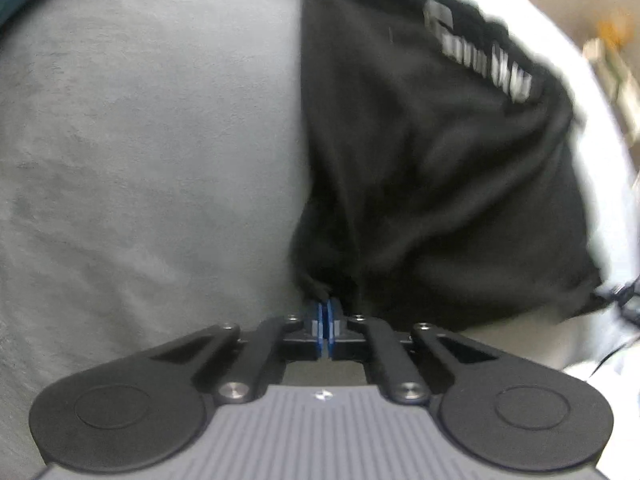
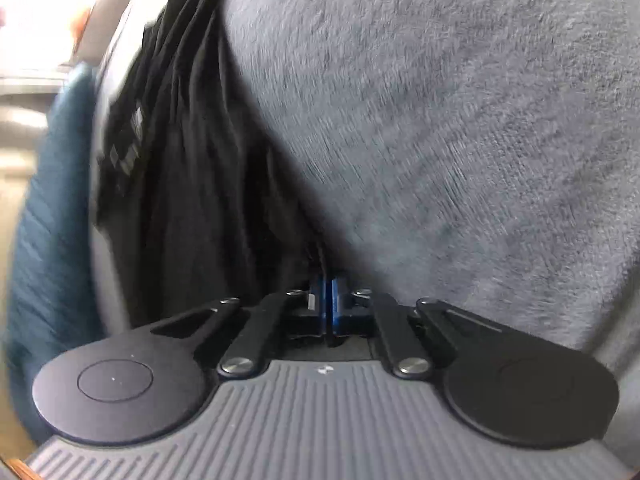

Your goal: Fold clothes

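On the grey fleece blanket (image 1: 140,140) lies the black garment (image 1: 420,180), bunched and partly lifted. White lettering (image 1: 484,60) runs across it; motion blur makes it unreadable in both views. Left gripper (image 1: 327,312): blue pads pressed together, pinching a gathered edge of the garment. Right gripper (image 2: 327,300): pads likewise clamped on a fold of the same garment (image 2: 180,180). Blue cloth (image 2: 44,220) at far left, cut off by the frame. Background beyond the blanket too smeared to identify.
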The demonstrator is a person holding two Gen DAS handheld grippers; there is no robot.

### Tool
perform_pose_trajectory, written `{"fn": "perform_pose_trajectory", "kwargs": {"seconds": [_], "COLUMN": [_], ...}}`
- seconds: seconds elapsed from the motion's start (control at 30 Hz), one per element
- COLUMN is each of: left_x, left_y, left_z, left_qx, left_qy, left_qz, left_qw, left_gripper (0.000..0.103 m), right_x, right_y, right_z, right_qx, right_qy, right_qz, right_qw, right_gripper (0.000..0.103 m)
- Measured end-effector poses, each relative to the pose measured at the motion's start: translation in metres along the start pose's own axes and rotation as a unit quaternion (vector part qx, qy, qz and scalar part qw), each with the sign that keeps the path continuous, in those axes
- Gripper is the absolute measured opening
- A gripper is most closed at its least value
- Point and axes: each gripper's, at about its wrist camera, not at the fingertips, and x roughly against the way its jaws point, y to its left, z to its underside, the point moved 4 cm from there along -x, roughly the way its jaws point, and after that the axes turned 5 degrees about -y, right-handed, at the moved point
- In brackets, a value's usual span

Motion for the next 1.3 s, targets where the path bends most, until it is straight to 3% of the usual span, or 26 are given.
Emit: {"fn": "perform_pose_trajectory", "kwargs": {"seconds": [0.1, 0.17, 0.23, 0.4, 0.47, 0.53, 0.63, 0.77, 1.03, 1.13, 1.23, 1.3], "left_x": [0.059, 0.089, 0.092, 0.035, 0.024, 0.025, 0.029, 0.019, -0.026, -0.033, -0.035, -0.03], "left_y": [0.004, 0.013, 0.024, 0.038, 0.043, 0.04, 0.04, 0.034, 0.035, 0.035, 0.032, 0.033], "left_z": [-0.042, -0.05, -0.041, 0.004, 0.017, 0.023, 0.025, 0.015, 0.03, 0.033, 0.034, 0.036], "left_qx": [0.06, 0.061, 0.067, 0.07, 0.08, 0.058, 0.057, 0.001, -0.075, -0.092, -0.116, -0.121], "left_qy": [-0.039, -0.041, -0.014, 0.086, 0.103, 0.101, 0.102, 0.098, 0.142, 0.148, 0.146, 0.145], "left_qz": [0.071, 0.067, 0.056, 0.004, -0.001, -0.011, -0.013, -0.044, -0.094, -0.101, -0.101, -0.093], "left_qw": [0.9949, 0.9951, 0.9961, 0.9938, 0.9915, 0.9932, 0.9931, 0.9942, 0.9825, 0.9795, 0.9772, 0.9776], "left_gripper": [0.002, 0.002, 0.002, 0.002, 0.002, 0.002, 0.003, 0.003, 0.003, 0.003, 0.01, 0.016], "right_x": [0.053, 0.088, 0.084, 0.056, 0.053, 0.059, 0.066, 0.072, 0.027, 0.021, 0.023, 0.028], "right_y": [0.054, 0.084, 0.071, 0.016, 0.002, 0.004, 0.002, -0.001, -0.021, -0.019, -0.012, -0.008], "right_z": [-0.038, -0.051, -0.047, -0.018, -0.013, -0.009, -0.006, 0.0, 0.018, 0.021, 0.025, 0.03], "right_qx": [-0.008, 0.028, 0.024, -0.011, -0.042, -0.036, -0.023, 0.0, 0.061, 0.085, 0.105, 0.116], "right_qy": [-0.066, -0.086, -0.053, 0.024, 0.018, 0.005, 0.013, 0.026, 0.076, 0.076, 0.075, 0.072], "right_qz": [-0.122, -0.156, -0.111, -0.003, -0.005, -0.018, -0.003, 0.024, 0.121, 0.137, 0.154, 0.162], "right_qw": [0.99, 0.984, 0.992, 1.0, 0.999, 0.999, 1.0, 0.999, 0.988, 0.984, 0.98, 0.977], "right_gripper": [0.001, 0.001, 0.001, 0.001, 0.001, 0.001, 0.001, 0.001, 0.001, 0.001, 0.001, 0.008]}}
